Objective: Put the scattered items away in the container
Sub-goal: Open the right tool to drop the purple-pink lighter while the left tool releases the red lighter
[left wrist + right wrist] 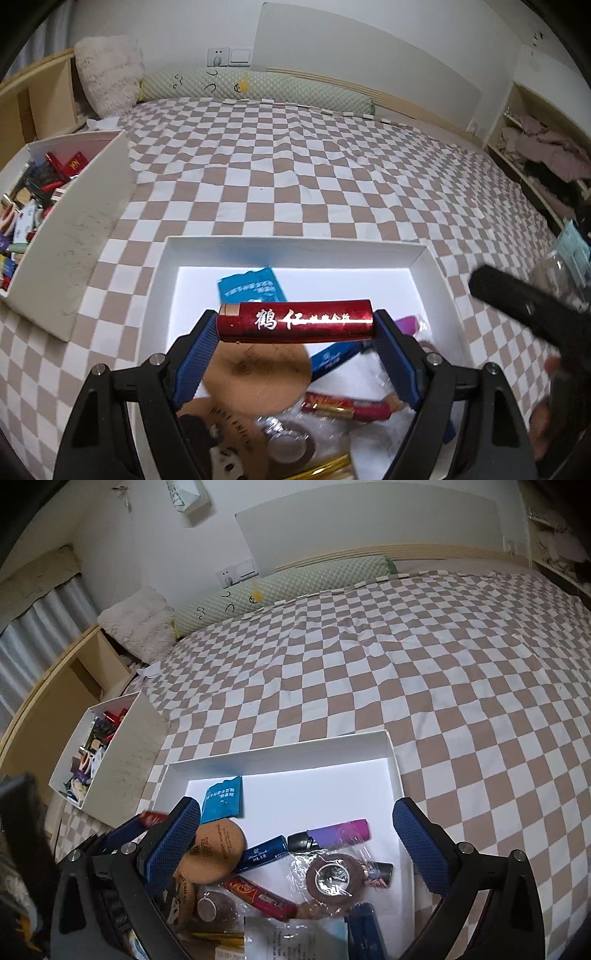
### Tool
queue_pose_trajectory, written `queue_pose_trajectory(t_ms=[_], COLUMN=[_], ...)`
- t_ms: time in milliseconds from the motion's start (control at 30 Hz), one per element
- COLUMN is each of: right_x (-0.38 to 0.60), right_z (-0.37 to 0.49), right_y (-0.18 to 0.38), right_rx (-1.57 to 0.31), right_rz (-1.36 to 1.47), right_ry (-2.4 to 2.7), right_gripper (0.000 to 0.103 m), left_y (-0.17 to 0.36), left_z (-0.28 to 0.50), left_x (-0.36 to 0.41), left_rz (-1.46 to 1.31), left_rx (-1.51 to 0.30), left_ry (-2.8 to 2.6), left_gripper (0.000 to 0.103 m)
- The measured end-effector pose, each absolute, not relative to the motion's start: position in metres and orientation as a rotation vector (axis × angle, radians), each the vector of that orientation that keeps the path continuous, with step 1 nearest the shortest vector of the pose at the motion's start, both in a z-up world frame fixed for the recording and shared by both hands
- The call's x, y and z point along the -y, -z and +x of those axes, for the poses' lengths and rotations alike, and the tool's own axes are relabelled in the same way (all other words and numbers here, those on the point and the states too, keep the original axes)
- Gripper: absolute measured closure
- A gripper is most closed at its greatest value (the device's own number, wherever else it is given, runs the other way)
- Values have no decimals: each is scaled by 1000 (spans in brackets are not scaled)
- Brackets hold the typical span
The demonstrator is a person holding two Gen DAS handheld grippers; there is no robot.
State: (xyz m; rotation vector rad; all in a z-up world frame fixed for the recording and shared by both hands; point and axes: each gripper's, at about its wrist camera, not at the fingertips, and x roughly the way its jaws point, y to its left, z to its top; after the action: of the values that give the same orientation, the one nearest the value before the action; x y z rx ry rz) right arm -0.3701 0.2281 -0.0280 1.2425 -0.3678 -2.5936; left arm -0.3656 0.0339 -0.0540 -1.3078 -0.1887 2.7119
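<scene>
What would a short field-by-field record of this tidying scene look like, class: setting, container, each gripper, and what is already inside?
setting: checkered bedspread
container: shallow white box, open top
left gripper: shut on red lighter, held crosswise above the box
right gripper: open, empty, over the box
inside the box: blue sachet, cork coaster, purple lighter
beside it: deeper white bin, full of small items

The right gripper is hanging wide open over the white tray, nothing between its blue pads; a blue packet is lying at eleven o'clock, a cork coaster at nine
</scene>
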Motion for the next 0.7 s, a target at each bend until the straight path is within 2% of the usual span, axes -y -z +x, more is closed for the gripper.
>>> queue_pose_trajectory(t_ms=[133,233,267,300,533,700], right_x=[-235,-238,-238,-240,-243,-240], right_z=[-369,-370,-370,-369,-368,-364], right_y=[28,27,28,28,28,29], right_rx=[428,432,433,441,417,401], right_rz=[1235,1227,1227,1218,1219,1226], right_ry=[2564,2560,2556,2560,2559,2563], right_gripper=[0,0,0,0,0,0], left_y=[54,56,58,59,69,66], left_z=[-379,-389,-392,-395,-386,-374], left_x=[-44,-46,-45,-45,-45,-37], left_rz=[-1302,-1301,-1300,-1309,-1350,-1365], left_rx=[165,231,260,265,154,142], left_ry=[-2732,-2718,-2713,-2722,-2756,-2764], left_gripper=[21,19,14,0,0,0])
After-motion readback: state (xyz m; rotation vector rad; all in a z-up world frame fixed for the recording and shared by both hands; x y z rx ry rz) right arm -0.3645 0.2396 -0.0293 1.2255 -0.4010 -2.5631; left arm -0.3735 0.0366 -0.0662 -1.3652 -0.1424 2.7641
